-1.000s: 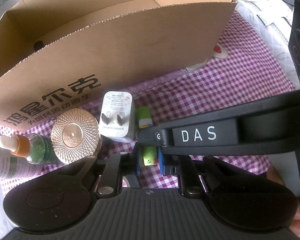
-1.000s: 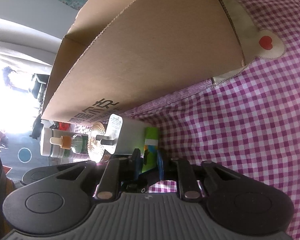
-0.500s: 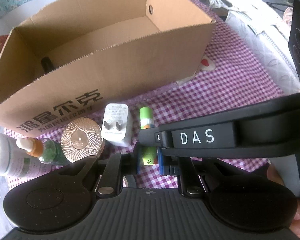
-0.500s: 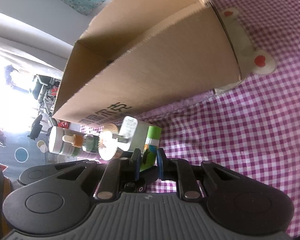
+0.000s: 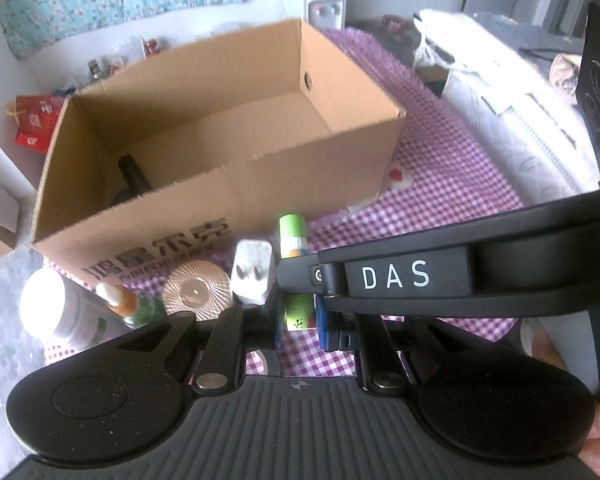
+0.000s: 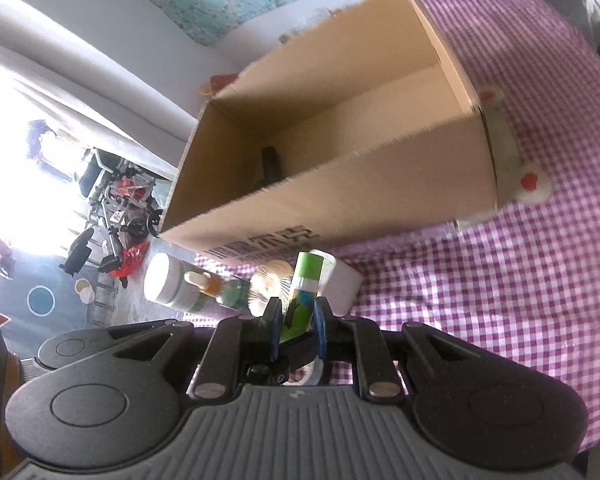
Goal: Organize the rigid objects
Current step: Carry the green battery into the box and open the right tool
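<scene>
Gripping one green glue-stick-like tube (image 6: 305,295) from two sides, both tools are sharing the load: the right tool (image 6: 296,330) is clamped on its lower body at the bottom centre of its own view, and the left tool (image 5: 298,322) is closed on the same tube low in the middle of the left view, with the right tool's long black body crossing in from the right edge. The tube is sitting clear of the purple checked cloth (image 5: 440,192), just in front of the cardboard box (image 5: 228,200) that fills the upper middle. The risk, as I'm judging it, is the double grip itself: if the two hands are drifting apart or twisting differently, the smooth tube could be slipping or popping out. The box's near wall (image 6: 340,196) is standing between tube and interior, so a low carry could be catching the serrated edge. Below the tube, the white charger (image 5: 253,278), gold lid (image 5: 197,293), dropper bottle (image 5: 126,306) and white jar (image 5: 50,310) are crowding together, so a dropped tube could be knocking them over.
</scene>
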`<state>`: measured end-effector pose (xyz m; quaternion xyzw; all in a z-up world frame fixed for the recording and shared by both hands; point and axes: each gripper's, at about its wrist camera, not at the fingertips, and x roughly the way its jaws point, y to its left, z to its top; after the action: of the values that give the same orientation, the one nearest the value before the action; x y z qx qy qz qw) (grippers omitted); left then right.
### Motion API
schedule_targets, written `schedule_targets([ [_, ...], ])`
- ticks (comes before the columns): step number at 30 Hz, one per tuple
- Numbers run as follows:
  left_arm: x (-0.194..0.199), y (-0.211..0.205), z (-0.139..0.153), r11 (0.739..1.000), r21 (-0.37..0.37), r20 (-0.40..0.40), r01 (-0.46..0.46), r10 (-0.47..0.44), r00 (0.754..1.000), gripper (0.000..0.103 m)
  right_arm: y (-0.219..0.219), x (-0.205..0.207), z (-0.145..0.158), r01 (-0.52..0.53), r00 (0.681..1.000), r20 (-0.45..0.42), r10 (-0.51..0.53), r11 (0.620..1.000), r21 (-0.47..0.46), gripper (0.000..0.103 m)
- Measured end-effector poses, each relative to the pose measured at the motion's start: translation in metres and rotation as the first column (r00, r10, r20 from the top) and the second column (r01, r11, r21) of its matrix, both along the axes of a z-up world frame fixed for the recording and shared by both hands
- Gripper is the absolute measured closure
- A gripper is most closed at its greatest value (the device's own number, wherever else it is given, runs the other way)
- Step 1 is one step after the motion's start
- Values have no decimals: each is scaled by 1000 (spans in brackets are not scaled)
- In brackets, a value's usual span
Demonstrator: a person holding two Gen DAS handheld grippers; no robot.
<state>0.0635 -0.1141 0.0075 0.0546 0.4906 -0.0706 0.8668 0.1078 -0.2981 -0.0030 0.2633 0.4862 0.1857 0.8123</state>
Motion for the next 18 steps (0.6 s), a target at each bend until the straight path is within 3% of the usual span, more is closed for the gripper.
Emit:
schedule_targets([
  [11,8,21,48,999,-18,112,-47,48,993,88,16,18,54,-50,990,129,55,998,-45,84],
  [18,31,39,63,996,-35,136,-76,80,987,88,32,49,75,-89,980,171,103,992,-86,84],
])
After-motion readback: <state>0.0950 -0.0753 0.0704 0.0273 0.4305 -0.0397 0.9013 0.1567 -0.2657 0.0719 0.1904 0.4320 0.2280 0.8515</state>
